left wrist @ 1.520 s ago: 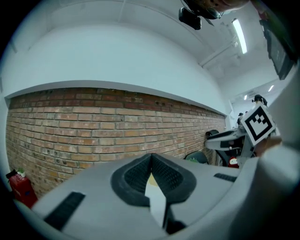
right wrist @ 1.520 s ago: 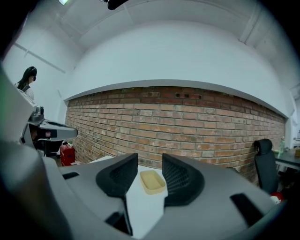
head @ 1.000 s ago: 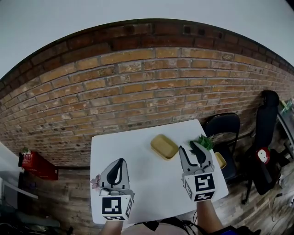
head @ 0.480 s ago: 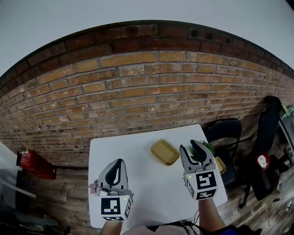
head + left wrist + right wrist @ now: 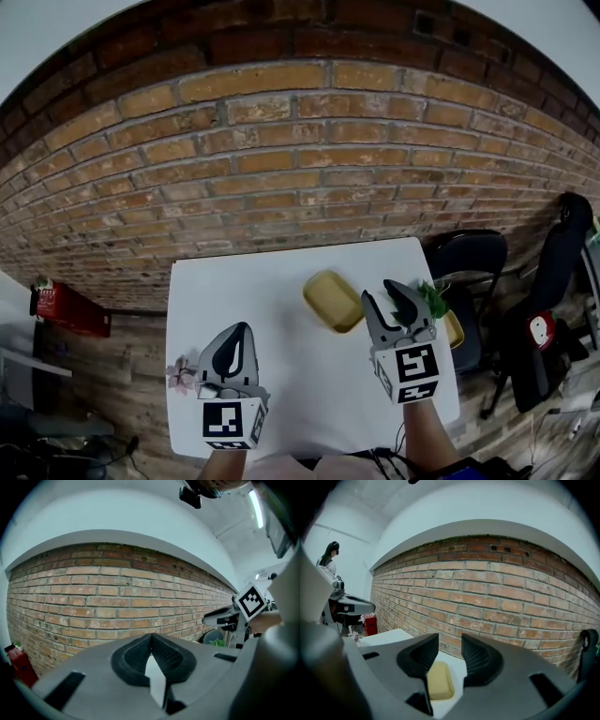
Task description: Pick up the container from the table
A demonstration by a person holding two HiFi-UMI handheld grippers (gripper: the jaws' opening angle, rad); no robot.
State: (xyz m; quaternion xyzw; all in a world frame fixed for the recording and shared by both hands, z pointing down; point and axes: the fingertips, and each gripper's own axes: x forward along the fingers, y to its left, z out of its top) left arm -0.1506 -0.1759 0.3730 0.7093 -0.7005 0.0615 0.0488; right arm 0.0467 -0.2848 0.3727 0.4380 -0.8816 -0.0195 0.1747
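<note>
A shallow yellow container [image 5: 333,300] lies on the white table [image 5: 262,309], right of its middle. My right gripper [image 5: 392,298] hovers just right of it and nearer to me, jaws open and empty. In the right gripper view the container [image 5: 439,681] shows low between the spread fingers [image 5: 480,656], some way ahead. My left gripper [image 5: 232,349] hangs over the table's near left part, tips together with nothing held. The left gripper view shows its dark pads [image 5: 133,656] meeting at their tips [image 5: 151,638].
A brick wall [image 5: 281,178] stands behind the table. A green plant [image 5: 434,300] and a second yellow piece [image 5: 454,328] sit at the table's right edge. A small pink flower [image 5: 180,373] lies at the left edge. A black chair [image 5: 469,267] stands to the right, a red object [image 5: 61,309] on the floor left.
The view has tilted down and the table sits higher and larger in frame. Both grippers keep their jaw states; the right one stays beside the container.
</note>
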